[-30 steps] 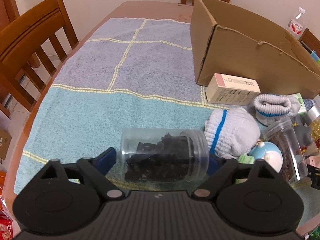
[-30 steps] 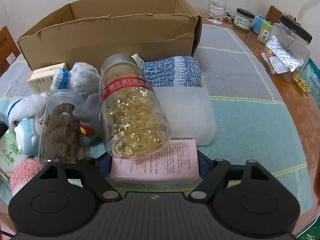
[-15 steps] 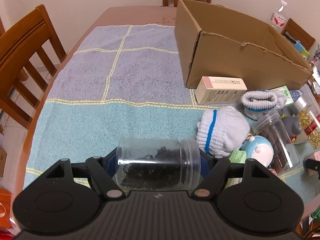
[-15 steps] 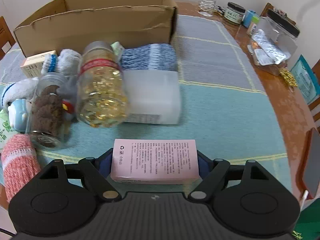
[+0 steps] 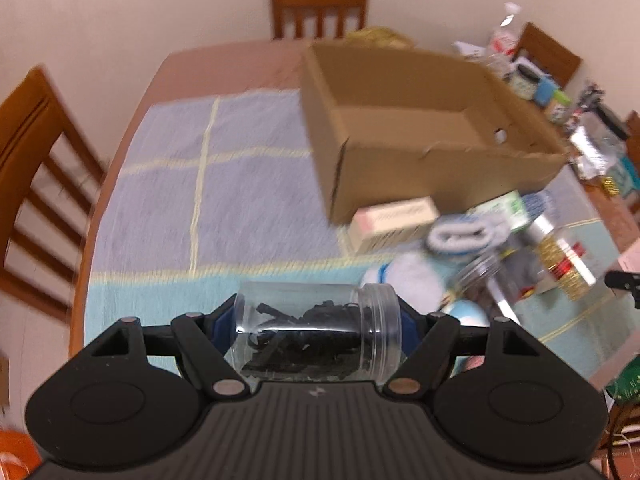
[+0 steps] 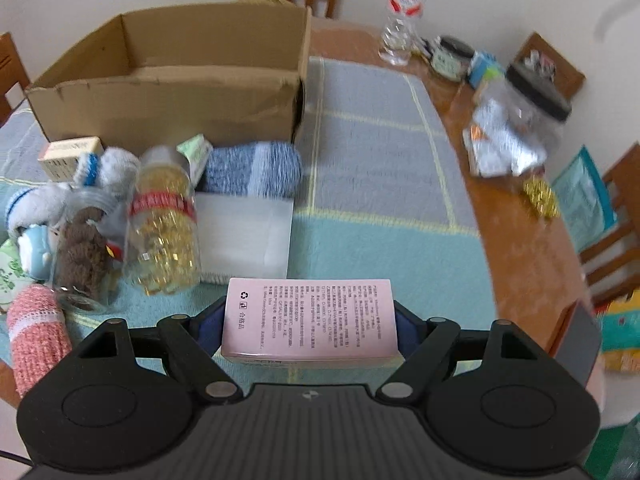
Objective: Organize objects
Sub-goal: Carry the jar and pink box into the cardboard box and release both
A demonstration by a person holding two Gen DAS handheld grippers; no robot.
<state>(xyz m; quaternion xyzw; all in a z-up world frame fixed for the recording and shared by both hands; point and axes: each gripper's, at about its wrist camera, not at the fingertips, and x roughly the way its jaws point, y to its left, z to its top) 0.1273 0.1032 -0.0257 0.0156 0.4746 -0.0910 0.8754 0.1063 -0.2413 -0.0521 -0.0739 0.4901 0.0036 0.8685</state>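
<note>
My left gripper [image 5: 318,322] is shut on a clear plastic jar [image 5: 316,340] of black bits, held sideways above the table. My right gripper [image 6: 310,322] is shut on a pink printed box [image 6: 310,320], also held above the table. An open, empty cardboard box [image 5: 420,120] stands at the back; it also shows in the right wrist view [image 6: 172,76]. In front of it lies a pile: a jar of yellow capsules [image 6: 164,224], a jar of brown stuff [image 6: 82,256], a white flat box [image 6: 244,240], a blue rolled cloth [image 6: 256,168] and white socks [image 5: 404,280].
A blue and teal cloth [image 5: 248,176] covers the wooden table. Wooden chairs [image 5: 36,184] stand around it. On the right edge are a water bottle [image 6: 400,12], small jars [image 6: 450,58] and a big clear jar of packets [image 6: 516,128]. A pink rolled cloth [image 6: 34,332] lies at the left.
Both grippers have risen and drawn back from the table with their loads. The cardboard box's inside has come into view. The pile has not moved.
</note>
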